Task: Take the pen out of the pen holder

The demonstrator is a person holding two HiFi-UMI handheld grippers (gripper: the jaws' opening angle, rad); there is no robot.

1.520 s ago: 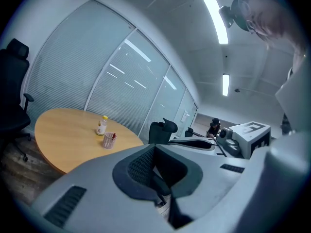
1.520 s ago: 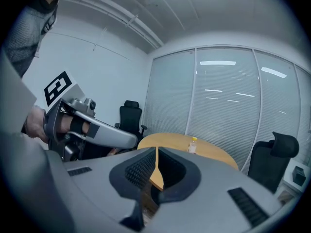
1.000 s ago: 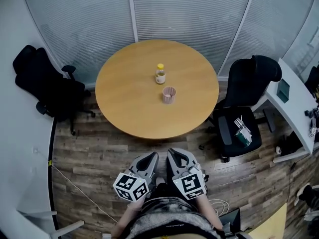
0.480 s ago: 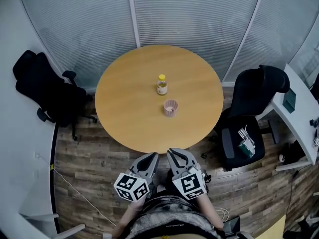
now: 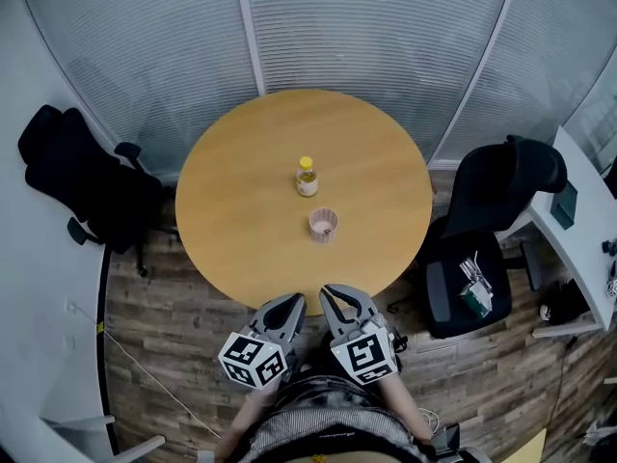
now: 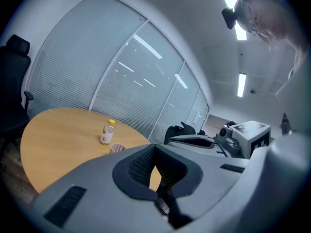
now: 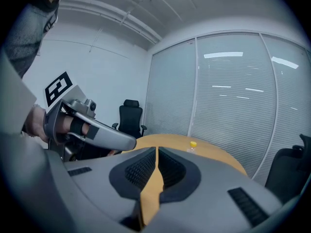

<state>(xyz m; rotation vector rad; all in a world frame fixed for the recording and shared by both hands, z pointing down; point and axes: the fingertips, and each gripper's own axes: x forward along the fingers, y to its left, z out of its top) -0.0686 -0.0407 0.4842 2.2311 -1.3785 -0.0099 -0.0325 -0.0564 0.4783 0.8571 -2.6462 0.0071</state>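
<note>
Seen from above, a curved wall of glass panels with blinds (image 5: 366, 56) rings a wood-plank floor (image 5: 164, 326); at the middle stands a round wooden counter (image 5: 241, 239); a black office chair (image 5: 87, 186) sits off its left edge and a second black chair (image 5: 487, 249) off its right edge, with a white desk (image 5: 583, 234) beyond that one; at the bottom of the view the person stands just short of the counter's near edge, holding both grippers side by side and low, well apart from everything on the counter; the left gripper (image 5: 291, 304) has its fingers (image 6: 141, 166) pressed together with nothing between them; the right gripper (image 5: 334, 294) likewise has its fingers (image 7: 141, 171) closed on each other and empty; near the counter's centre stands an upright clear bottle with a yellow cap (image 5: 307, 177); just beside it, on the person's side, stands the pinkish pen holder (image 5: 323, 225), upright and untouched; the pen inside it is too small to make out.
</note>
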